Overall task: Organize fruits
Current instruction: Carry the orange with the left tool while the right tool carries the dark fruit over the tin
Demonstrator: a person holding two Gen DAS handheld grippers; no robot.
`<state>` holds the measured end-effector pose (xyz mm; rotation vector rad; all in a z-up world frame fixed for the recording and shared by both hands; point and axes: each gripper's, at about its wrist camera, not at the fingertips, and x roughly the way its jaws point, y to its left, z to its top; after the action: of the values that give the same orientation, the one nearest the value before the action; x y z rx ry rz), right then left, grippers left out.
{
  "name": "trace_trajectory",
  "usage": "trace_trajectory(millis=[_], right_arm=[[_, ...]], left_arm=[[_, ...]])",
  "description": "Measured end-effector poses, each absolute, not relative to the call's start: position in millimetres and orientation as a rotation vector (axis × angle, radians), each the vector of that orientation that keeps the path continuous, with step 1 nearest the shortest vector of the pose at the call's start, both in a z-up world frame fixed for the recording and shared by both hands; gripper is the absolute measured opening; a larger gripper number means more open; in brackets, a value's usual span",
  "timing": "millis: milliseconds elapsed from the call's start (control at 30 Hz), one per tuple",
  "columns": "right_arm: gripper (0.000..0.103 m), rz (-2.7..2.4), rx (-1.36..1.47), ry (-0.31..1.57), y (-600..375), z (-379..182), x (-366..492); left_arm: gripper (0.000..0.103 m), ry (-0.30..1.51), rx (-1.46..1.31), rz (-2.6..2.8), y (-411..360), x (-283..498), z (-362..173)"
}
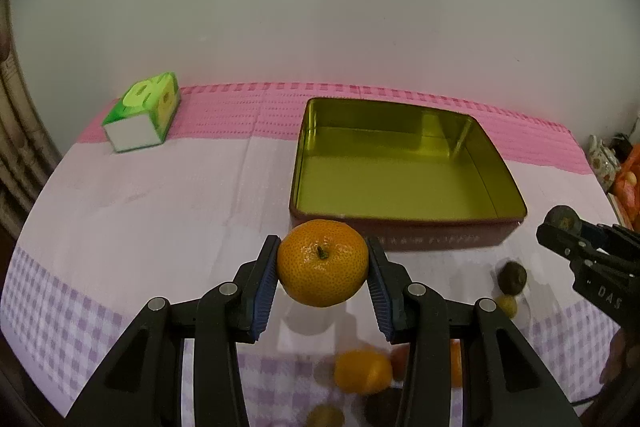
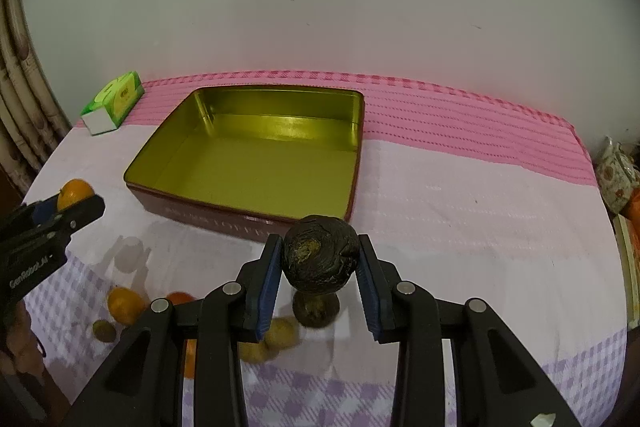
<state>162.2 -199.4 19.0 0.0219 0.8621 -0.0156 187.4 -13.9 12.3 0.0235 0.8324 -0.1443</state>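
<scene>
Cloth (image 1: 160, 187) is covering the table and bearing an empty gold tin (image 1: 400, 187) near its middle, with a green box (image 1: 144, 115) well apart at the far left. Left gripper (image 1: 322, 267) is clamping an orange (image 1: 323, 269) and right gripper (image 2: 318, 263) is clamping a dark wrinkled fruit (image 2: 320, 257), both hanging just short of the tin's near wall. Carrying to the tin is seemingly the step in hand; next, each fruit is needing to clear that wall before release, while loose fruits (image 2: 124, 305) are waiting on the cloth below.
</scene>
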Motion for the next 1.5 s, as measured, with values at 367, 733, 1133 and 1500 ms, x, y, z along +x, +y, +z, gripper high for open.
trace_trajectory(millis=[367,733,1133,1500], right_arm=[[0.033,0.009,0.007,0.851,-189.2,19.9,193.8],[0.033,0.019,-0.007,0.875,-180.4,11.9,227.8],[0.033,0.032,-0.031,0.932,-172.2,-11.4,245.2],[0.033,0.013,-0.031,0.963,-176.9,-21.1,243.6]], left_arm=[[0.043,0.823,0.037,-0.148,-20.5,234.3,15.2],[0.043,0.876,0.032,-0.172,-22.0,268.4,-2.2],[0.043,0.934,0.072,-0.183,-34.9,284.7,-27.0],[0.043,0.969,0.089,-0.175,-43.1,286.0,-34.9]])
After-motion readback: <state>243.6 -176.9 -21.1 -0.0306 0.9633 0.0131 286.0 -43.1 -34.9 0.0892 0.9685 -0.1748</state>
